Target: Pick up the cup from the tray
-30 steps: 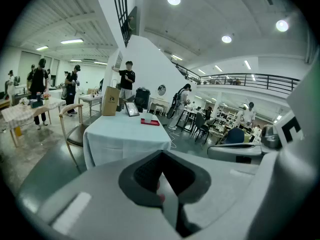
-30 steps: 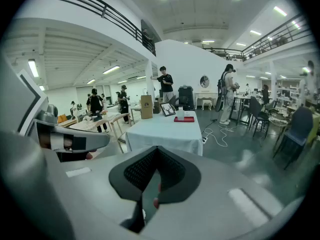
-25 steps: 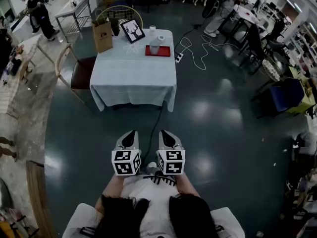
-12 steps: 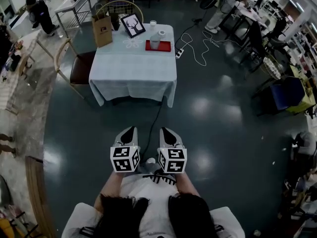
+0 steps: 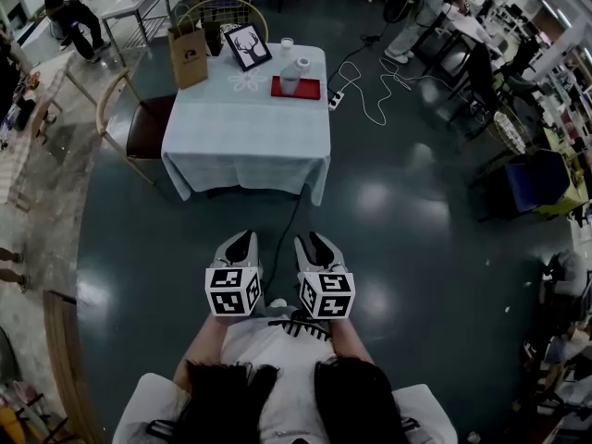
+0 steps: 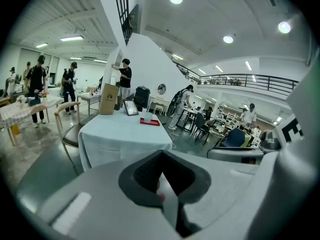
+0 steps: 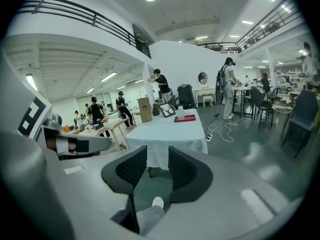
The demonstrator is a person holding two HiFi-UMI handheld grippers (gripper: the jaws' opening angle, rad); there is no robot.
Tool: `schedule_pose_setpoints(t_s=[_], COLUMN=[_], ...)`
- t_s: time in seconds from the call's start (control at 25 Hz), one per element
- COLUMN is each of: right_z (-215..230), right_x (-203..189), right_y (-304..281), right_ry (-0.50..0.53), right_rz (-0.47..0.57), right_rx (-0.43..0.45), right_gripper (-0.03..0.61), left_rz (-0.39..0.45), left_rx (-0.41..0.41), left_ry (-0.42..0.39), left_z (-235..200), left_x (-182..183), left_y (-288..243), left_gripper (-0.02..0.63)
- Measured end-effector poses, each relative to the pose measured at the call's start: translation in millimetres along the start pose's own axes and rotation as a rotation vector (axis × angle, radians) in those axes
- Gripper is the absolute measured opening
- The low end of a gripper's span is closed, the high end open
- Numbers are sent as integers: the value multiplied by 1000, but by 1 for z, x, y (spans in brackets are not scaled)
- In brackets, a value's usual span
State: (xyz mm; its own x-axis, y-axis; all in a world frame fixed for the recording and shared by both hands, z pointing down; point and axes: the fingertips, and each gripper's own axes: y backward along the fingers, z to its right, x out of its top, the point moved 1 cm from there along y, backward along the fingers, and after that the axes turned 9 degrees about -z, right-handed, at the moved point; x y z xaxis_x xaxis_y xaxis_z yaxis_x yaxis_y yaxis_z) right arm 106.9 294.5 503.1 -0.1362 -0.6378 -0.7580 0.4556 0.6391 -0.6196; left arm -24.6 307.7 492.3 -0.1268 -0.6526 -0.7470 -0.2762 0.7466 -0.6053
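Small pale translucent cup [image 5: 289, 83] stands upright on flat red tray [image 5: 307, 92] at the far right end of the table with the light cloth [image 5: 245, 146]. It lies straight ahead and well apart from both tools, with open floor between. Left hand-held gripper [image 5: 242, 240] has its jaws pressed together with nothing in them. Right hand-held gripper [image 5: 313, 241] has its jaws spread, also empty. The tray lines up closer with the right one, so that is likely the reaching side after walking up to the table.
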Motion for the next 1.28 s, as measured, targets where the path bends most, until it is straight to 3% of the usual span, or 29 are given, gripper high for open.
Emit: schedule_pose_setpoints(t_s=[0.52,0.88,1.28], right_z=[30,41,63], right_x=[106,158,206], right_y=[-100,-166,-207], right_ry=[20,-12,-117], right_rz=[28,22,64], right_rx=[-52,-101,-150], right_gripper=[175,187,210], left_rz=[11,-54,-53], left_rx=[-23,-59,-96], left_ry=[17,-12,-71], left_z=[-62,-107,-130], left_x=[110,163,221], left_y=[-101,-165,-204], left_gripper=[0,2,1])
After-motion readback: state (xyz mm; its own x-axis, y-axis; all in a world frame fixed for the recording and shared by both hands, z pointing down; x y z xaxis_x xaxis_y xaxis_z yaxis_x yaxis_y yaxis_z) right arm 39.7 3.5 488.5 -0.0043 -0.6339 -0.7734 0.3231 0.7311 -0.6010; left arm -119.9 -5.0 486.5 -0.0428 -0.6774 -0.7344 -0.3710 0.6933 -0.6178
